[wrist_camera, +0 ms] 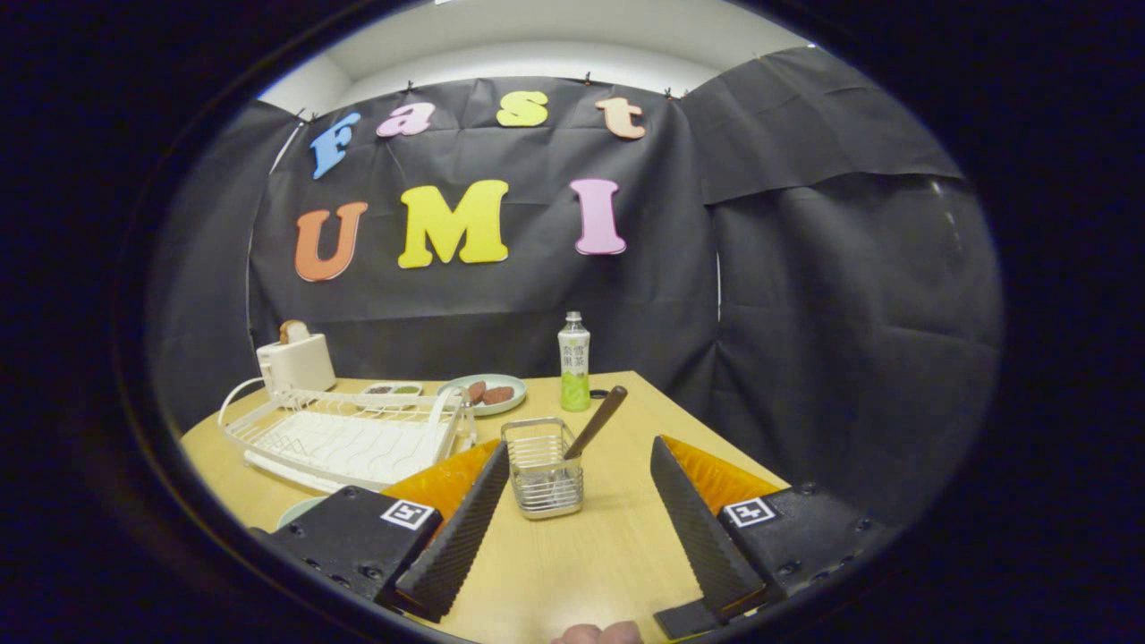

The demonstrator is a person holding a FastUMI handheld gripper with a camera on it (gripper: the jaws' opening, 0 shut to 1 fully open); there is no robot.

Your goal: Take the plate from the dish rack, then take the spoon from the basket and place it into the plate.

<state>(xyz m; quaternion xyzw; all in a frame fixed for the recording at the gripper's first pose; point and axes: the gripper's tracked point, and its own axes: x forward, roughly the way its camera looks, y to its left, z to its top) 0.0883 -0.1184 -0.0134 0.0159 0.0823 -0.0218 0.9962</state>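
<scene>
My gripper is open, its two black ribbed fingers spread wide over the wooden table. A small wire basket stands between the fingertips, close to the left finger. A spoon with a brown handle leans out of the basket toward the right. The white dish rack lies left of the basket, and I see no plate in it. The rim of a pale plate peeks out on the table by the left finger's base, mostly hidden behind the gripper body.
A white toaster stands behind the rack. Beyond the basket are a small dish of sauces, a plate with brown food and a green drink bottle. The table's right edge runs close to the right finger.
</scene>
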